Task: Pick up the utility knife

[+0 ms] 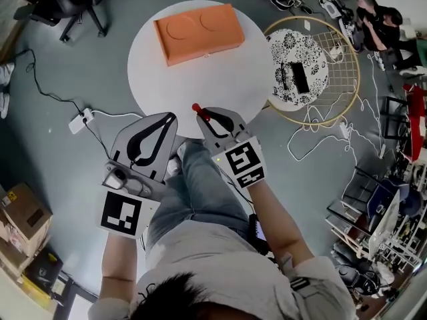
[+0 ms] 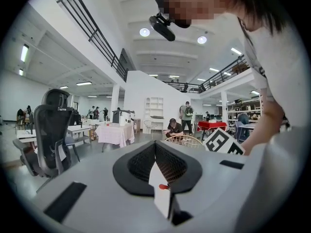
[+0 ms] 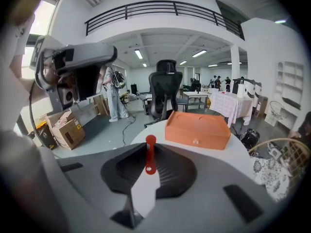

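Right gripper (image 1: 208, 120): jaws clamped tight on slim red plastic utility knife (image 1: 198, 111), held over near edge of round white counter (image 1: 167, 79). Knife's long axis runs along jaws, round end poking far. Left gripper (image 1: 168, 120) just left, jaws together, empty.

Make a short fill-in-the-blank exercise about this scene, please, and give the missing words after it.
1. The gripper whose tongs are shut on the red knife is the person's ___ one.
2. The round table under the orange box is ___ in colour.
3. The tongs of the left gripper are shut and hold ___.

Missing words: right; white; nothing
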